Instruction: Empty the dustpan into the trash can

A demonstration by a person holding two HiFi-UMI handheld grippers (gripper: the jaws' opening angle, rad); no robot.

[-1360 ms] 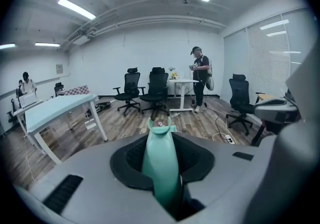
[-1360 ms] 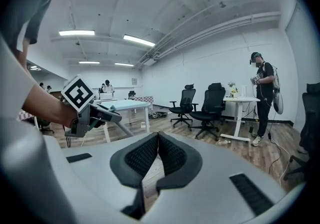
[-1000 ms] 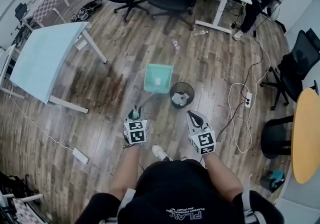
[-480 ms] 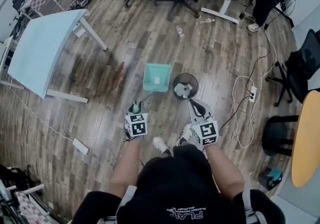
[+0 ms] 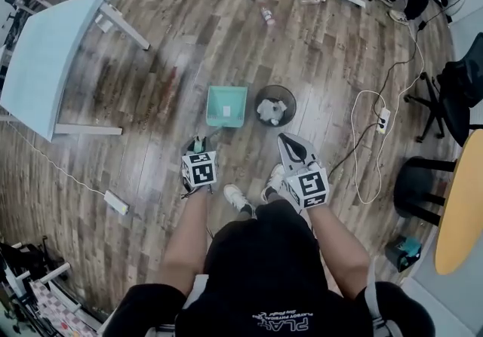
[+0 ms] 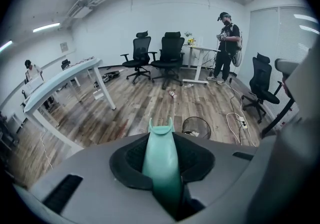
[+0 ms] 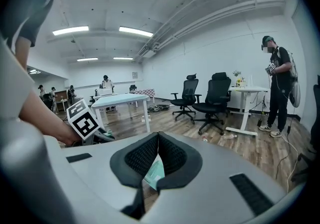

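The teal dustpan (image 5: 226,105) sits low over the wood floor, just left of the black mesh trash can (image 5: 275,105), which holds crumpled white paper. My left gripper (image 5: 198,144) is shut on the dustpan's teal handle (image 6: 161,160), which runs up between its pads in the left gripper view, with the trash can (image 6: 196,128) ahead to the right. My right gripper (image 5: 287,141) hangs just in front of the can, its tips closed together with nothing held. Through the gap under its pads a bit of the dustpan (image 7: 154,174) shows.
A white cable and power strip (image 5: 381,121) lie on the floor to the right. A white table (image 5: 45,56) stands at the left, a bottle (image 5: 266,15) lies beyond, and a round wooden table (image 5: 460,207) is at the right edge. A person (image 6: 227,47) stands far off.
My left gripper has come down with the dustpan, which now sits beside the can rather than beyond it. The right gripper has shifted closer to the can.
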